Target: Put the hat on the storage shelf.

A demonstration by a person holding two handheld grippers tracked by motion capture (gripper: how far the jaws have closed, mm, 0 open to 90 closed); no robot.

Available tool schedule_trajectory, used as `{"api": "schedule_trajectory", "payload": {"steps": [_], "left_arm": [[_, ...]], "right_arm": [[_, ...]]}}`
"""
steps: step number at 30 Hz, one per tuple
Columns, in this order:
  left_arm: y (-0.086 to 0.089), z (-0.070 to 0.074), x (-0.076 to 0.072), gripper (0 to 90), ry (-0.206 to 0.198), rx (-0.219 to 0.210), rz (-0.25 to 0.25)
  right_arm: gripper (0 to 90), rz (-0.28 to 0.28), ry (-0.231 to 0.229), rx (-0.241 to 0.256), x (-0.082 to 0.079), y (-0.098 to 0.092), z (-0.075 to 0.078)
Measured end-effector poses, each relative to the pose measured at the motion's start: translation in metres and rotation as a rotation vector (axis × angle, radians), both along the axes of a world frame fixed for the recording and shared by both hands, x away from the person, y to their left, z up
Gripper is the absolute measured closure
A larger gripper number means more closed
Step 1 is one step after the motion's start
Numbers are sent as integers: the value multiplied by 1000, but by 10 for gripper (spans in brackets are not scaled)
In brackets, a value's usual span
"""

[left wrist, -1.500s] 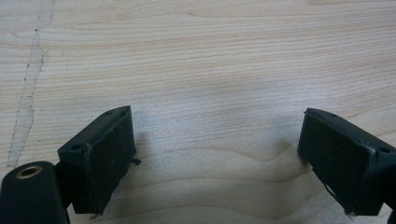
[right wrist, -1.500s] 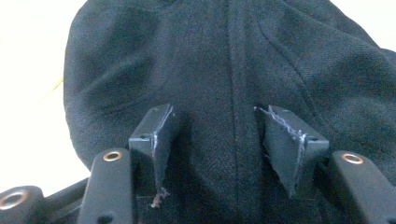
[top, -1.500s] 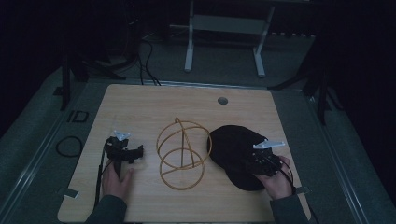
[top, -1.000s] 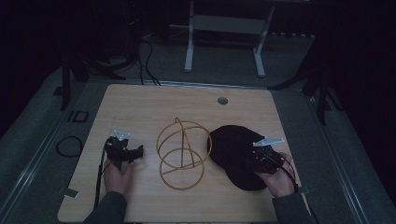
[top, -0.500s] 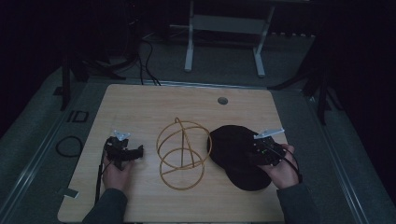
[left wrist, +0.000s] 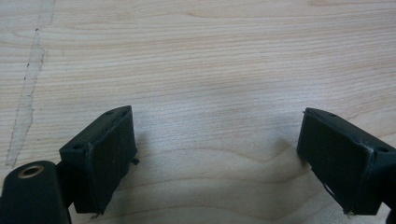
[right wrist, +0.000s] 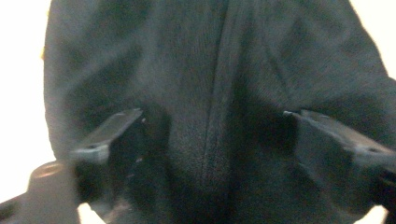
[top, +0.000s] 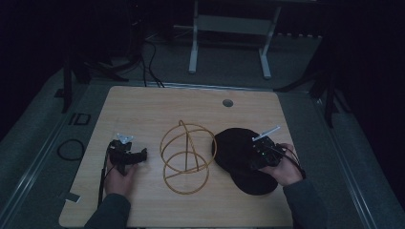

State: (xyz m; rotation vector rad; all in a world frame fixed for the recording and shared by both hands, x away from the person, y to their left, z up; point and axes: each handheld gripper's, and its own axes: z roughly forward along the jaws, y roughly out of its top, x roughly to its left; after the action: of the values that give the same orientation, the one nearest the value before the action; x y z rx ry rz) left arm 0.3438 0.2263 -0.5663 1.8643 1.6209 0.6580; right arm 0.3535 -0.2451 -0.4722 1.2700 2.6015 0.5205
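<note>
A black cloth hat (top: 236, 155) lies on the right half of the wooden table (top: 153, 107). Over the hat's right side hovers my right gripper (top: 255, 155); in the right gripper view its jaws stand wide apart above the dark fabric (right wrist: 219, 88), a seam running between them, so the right gripper (right wrist: 212, 140) is open. A golden wire frame of crossed hoops (top: 186, 157) stands at the table's middle. On bare wood left of the frame rests my left gripper (top: 138, 155), held by a hand; in its own view the left gripper (left wrist: 215, 154) is open with nothing between the pads.
A round grommet hole (top: 228, 102) sits near the table's far edge. A coiled cable (top: 70, 149) lies off the left edge, and a metal stand (top: 229, 43) is on the floor beyond the table.
My right gripper has moved up and away from the near edge, over the hat's right side. The left gripper has stayed in place.
</note>
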Motion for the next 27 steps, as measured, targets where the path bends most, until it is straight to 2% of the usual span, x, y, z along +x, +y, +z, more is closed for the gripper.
{"api": "schedule_trajectory", "payload": {"steps": [2, 3, 5, 8, 9, 11, 13, 15, 17, 19, 24, 27], "left_arm": [[-1, 0, 0, 115, 0, -2, 1], [-1, 0, 0, 116, 0, -2, 1], [-2, 0, 0, 117, -1, -1, 4], [-2, 0, 0, 119, -1, 0, 4], [-2, 0, 0, 119, -1, 0, 4], [-2, 0, 0, 119, -2, 1, 4], [-3, 0, 0, 119, -2, 1, 4], [-3, 0, 0, 120, -4, 0, 5], [-3, 0, 0, 120, -3, 1, 4], [-4, 0, 0, 120, -3, 0, 6], [-4, 0, 0, 120, -1, 1, 2], [-4, 0, 0, 120, -2, 0, 3]], "right_arm": [[105, -14, 39, -24, 5, 0, -5], [105, -14, 39, -24, 5, 0, -5], [107, -16, 90, -33, 11, 1, -7], [157, -15, 139, -56, 16, 3, -9], [157, -15, 139, -56, 16, 3, -9], [408, -4, 173, -49, 18, 6, -8], [595, 22, 187, -32, 18, 9, -6], [737, 36, 210, -32, 19, 11, -4], [809, 34, 219, -36, 22, 11, -3], [844, 38, 216, -29, 23, 11, -1], [855, 66, 194, -24, 25, 10, 11], [854, 98, 172, -45, 26, 11, 20]]}}
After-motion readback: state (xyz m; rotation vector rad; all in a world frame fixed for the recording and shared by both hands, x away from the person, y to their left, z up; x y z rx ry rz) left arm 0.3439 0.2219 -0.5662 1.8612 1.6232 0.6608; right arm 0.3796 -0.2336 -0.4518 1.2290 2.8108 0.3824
